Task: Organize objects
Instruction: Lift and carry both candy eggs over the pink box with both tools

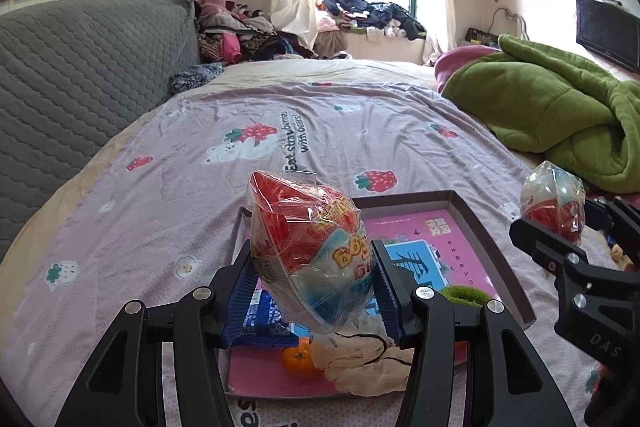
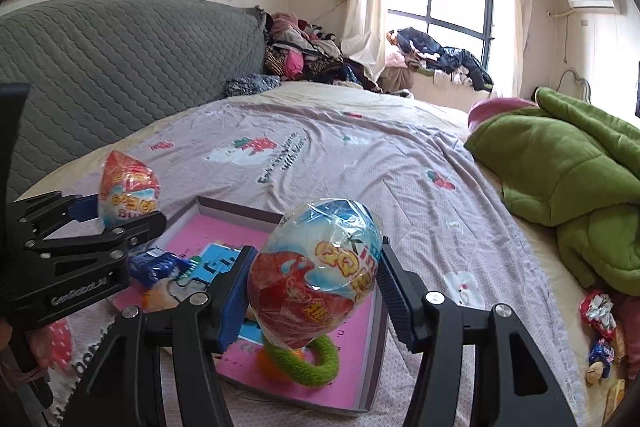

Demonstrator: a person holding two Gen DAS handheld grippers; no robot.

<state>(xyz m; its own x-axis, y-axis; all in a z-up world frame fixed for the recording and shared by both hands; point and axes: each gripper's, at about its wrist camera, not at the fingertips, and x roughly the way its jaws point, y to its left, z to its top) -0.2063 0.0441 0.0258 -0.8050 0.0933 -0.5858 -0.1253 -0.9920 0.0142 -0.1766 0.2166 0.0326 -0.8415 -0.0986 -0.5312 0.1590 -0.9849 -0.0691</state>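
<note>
My left gripper (image 1: pixel 314 261) is shut on a red-and-blue toy egg (image 1: pixel 304 223) in clear wrap, its blue pads pressing both sides. It hangs over the near left part of a shallow pink-floored box (image 1: pixel 482 233) lying on the bed. My right gripper (image 2: pixel 316 255) is shut on a second wrapped egg (image 2: pixel 320 287) above the same box (image 2: pixel 236 207). Each gripper also shows in the other view: the right gripper (image 1: pixel 556 223) with its egg (image 1: pixel 554 195), the left gripper (image 2: pixel 124 213) with its egg (image 2: pixel 128 187). In the box lie a blue snack packet (image 1: pixel 264 319), an orange (image 1: pixel 298 357), a white cloth item (image 1: pixel 360 359) and a green fuzzy ring (image 2: pixel 308 367).
The box rests on a lilac strawberry-print sheet (image 1: pixel 328 131). A bunched green blanket (image 1: pixel 560 115) fills the right side and a grey quilted headboard (image 1: pixel 80 75) the left. Loose wrapped snacks (image 2: pixel 600 311) lie by the bed's right edge. Clothes are piled at the far end.
</note>
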